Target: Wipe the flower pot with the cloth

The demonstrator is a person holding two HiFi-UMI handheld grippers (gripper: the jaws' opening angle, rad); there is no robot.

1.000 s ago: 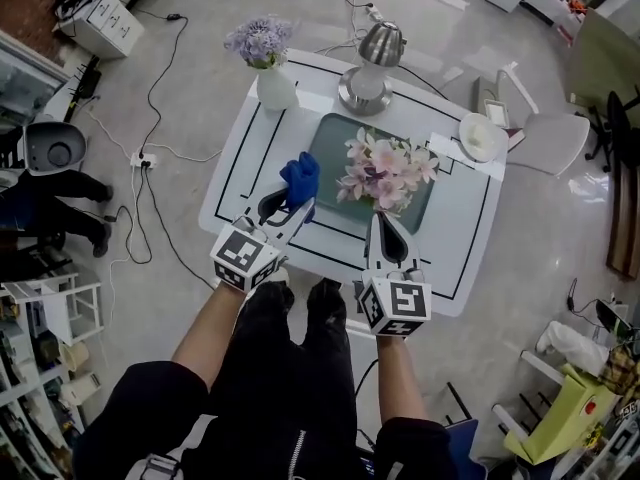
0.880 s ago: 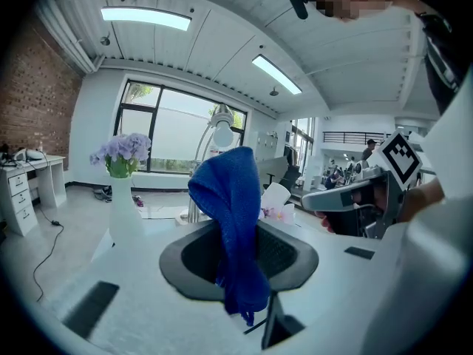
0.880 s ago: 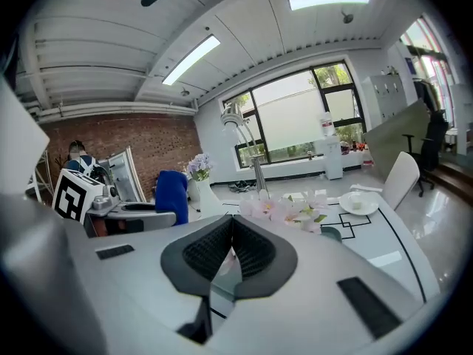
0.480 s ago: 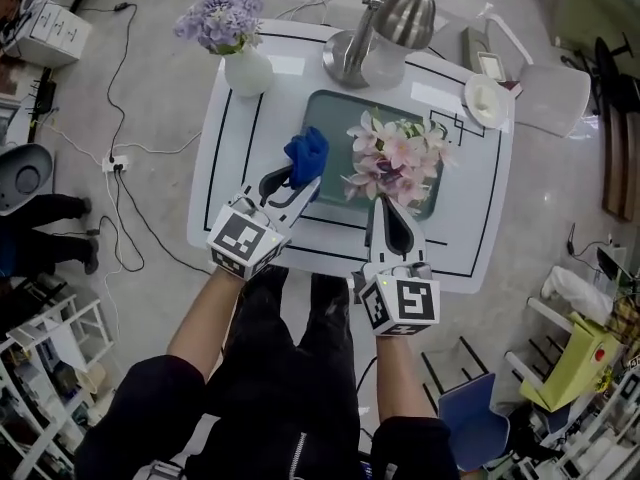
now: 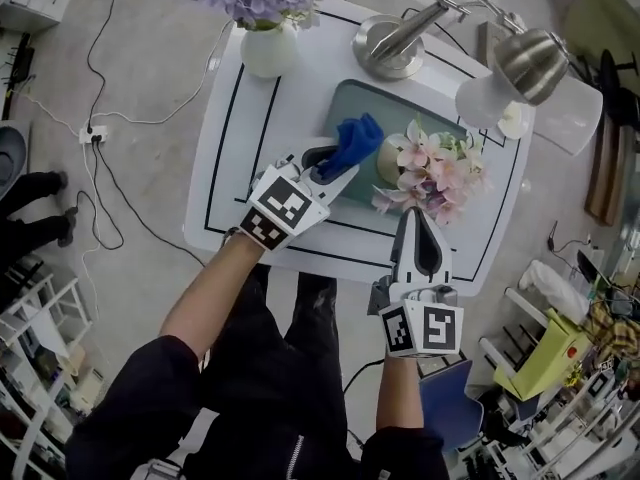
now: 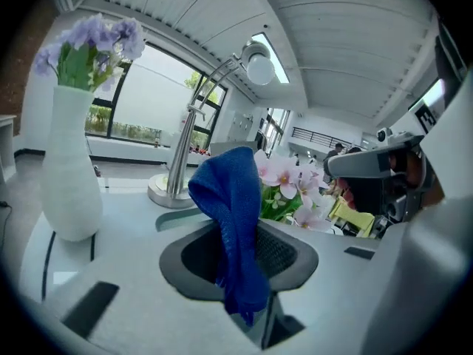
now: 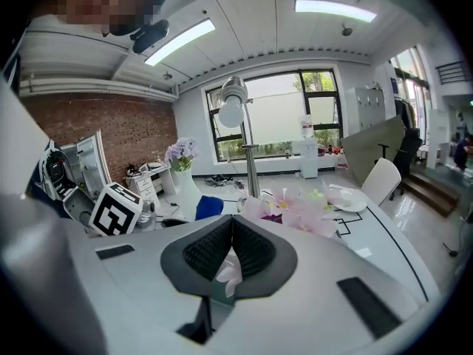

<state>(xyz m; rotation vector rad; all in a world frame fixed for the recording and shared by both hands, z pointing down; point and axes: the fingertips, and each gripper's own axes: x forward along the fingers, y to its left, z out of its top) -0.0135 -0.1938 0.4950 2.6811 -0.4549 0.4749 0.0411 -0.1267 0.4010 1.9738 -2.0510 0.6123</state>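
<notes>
The flower pot (image 5: 392,164) with pink flowers (image 5: 432,171) stands on a green mat (image 5: 400,115) on the white table (image 5: 240,148). My left gripper (image 5: 338,165) is shut on a blue cloth (image 5: 358,140), which hangs just left of the pot; the cloth (image 6: 235,228) rises between the jaws, with the pink flowers (image 6: 290,185) behind it. My right gripper (image 5: 415,218) sits at the near edge of the flowers with its tips together (image 7: 228,221). A pink petal (image 7: 230,269) shows through the gap behind the tips; whether it is pinched is unclear.
A white vase (image 5: 268,50) of purple flowers stands at the table's far left corner. A metal desk lamp (image 5: 388,46) stands behind the mat, its head (image 5: 530,61) leaning right over a white plate (image 5: 514,120). Cables lie on the floor at left, and a white chair (image 5: 575,113) stands at right.
My left gripper has carried the blue cloth to the right, from the mat's left edge up beside the pot. The right gripper has stayed at the flowers. The head view shifted.
</notes>
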